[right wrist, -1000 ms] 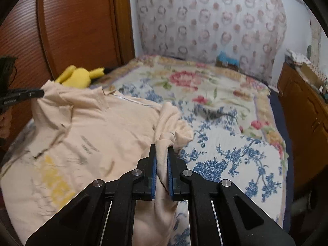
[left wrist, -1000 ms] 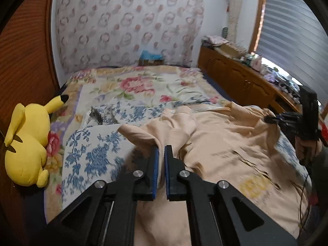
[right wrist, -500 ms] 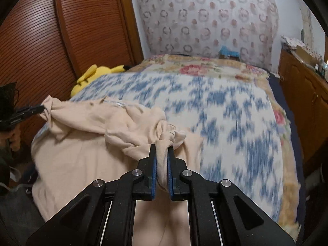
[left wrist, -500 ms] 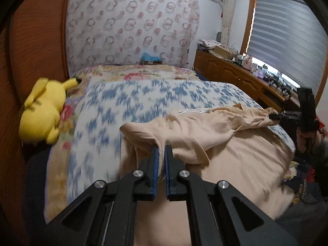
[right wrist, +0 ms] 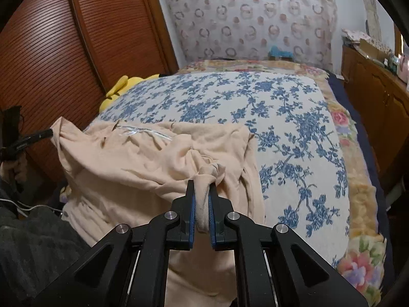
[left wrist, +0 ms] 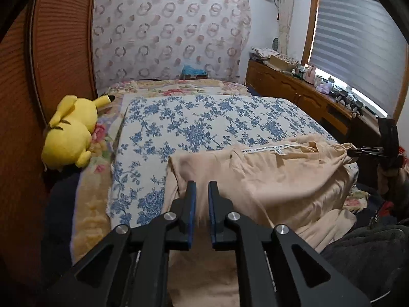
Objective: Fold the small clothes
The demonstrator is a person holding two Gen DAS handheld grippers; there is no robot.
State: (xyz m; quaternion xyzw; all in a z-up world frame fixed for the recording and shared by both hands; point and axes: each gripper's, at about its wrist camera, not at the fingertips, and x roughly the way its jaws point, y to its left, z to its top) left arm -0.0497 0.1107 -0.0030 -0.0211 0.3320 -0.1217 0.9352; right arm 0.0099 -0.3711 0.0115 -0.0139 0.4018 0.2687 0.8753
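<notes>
Beige garment (left wrist: 268,174) lies at the near edge of the bed (left wrist: 204,117), over the blue-flowered cover. From the left wrist, the left gripper (left wrist: 202,192) has just been opening — a narrow gap shows, with cloth below it. From the right wrist, the right gripper (right wrist: 202,192) pinches a bunched fold of the garment (right wrist: 158,166).

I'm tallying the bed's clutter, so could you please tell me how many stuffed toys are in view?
1: a yellow stuffed toy lies at the bed's left edge beside the wooden wardrobe. Others may be hidden.
</notes>
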